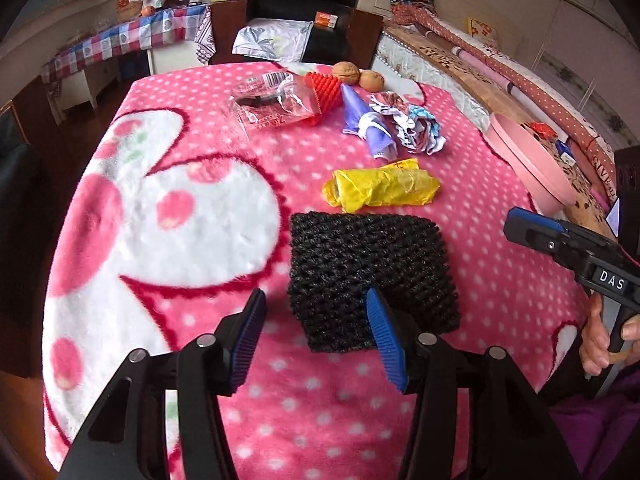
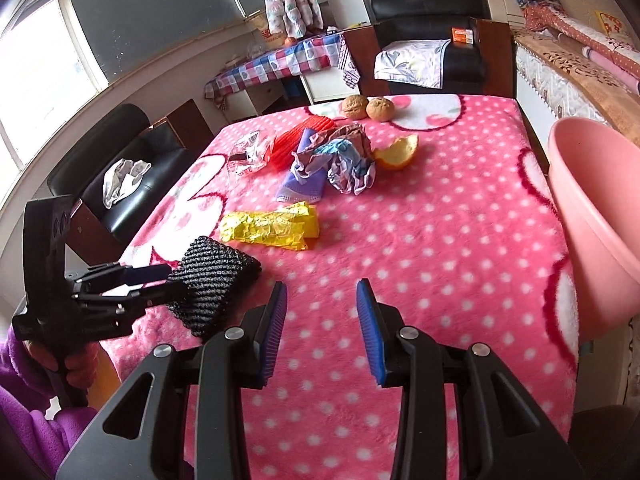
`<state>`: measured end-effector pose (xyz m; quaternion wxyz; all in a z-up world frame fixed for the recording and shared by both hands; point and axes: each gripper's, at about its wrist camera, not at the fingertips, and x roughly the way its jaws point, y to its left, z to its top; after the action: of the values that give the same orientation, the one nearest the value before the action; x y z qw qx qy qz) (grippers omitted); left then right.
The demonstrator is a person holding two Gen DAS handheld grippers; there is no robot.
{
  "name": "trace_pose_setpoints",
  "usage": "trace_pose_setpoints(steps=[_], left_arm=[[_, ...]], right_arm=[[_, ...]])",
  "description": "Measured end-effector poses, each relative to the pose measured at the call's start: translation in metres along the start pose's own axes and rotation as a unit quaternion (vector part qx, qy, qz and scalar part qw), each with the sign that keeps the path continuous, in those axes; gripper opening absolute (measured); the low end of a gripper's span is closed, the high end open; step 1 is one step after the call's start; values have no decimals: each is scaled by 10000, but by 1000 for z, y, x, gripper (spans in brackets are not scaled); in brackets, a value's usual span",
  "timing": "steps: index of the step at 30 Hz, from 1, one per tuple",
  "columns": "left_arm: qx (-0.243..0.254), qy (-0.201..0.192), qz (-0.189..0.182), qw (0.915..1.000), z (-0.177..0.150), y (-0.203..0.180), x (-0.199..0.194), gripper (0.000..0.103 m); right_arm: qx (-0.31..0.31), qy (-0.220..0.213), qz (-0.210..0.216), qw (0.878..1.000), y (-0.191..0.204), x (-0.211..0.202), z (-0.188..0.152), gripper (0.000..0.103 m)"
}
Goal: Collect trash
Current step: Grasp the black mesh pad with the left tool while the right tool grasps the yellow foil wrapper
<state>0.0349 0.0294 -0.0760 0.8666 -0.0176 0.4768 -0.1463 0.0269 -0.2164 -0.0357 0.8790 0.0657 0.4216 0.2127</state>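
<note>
On the near part of the pink polka-dot fleece blanket [image 1: 500, 280] lies a black coarse-woven mesh pad [image 1: 368, 264]. The left gripper [image 1: 316, 332] stands spread, its right finger over the pad's near edge, its left finger over bare blanket. The right gripper [image 2: 322, 328] is likewise spread, holding nothing, with the pad to its left. Just beyond the pad lies a crumpled yellow plastic wrapper [image 1: 380, 186]. A pink plastic basin [image 2: 592, 208] sits at the right edge.

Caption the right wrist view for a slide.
Open right tool over polka-dot blanket; left tool at black mesh pad.
</note>
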Motion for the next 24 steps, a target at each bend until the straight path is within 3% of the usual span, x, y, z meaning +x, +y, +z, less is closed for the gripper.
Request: trace_pose_setpoints(steps=[4,5,6,11,15,19,24], left_arm=[[-56,-55,-209,9998,1,1,-1,25],[-49,-85,-207,9997,1,1,-2,12],[-54,-142,-194,9997,2,2,-4,7],[-302,-486,-195,9982,6,18,-21,6],[-520,-785,-109,9955,10,34,-37,6],[-726,-980,-35,9925,13,51,-48,6],[-847,-1078,2,9906,11,67,-55,6]], right_arm=[[-73,26,42,10000,4,3,1,37],[-100,34,64,9999,6,4,1,37],[-117,39,81,9999,7,5,2,37],[-323,52,244,9992,21,12,10,37],[-886,64,235,9958,43,20,22,37],[-1756,137,12,9844,68,35,36,37],[-2235,413,-142,9737,79,59,48,42]])
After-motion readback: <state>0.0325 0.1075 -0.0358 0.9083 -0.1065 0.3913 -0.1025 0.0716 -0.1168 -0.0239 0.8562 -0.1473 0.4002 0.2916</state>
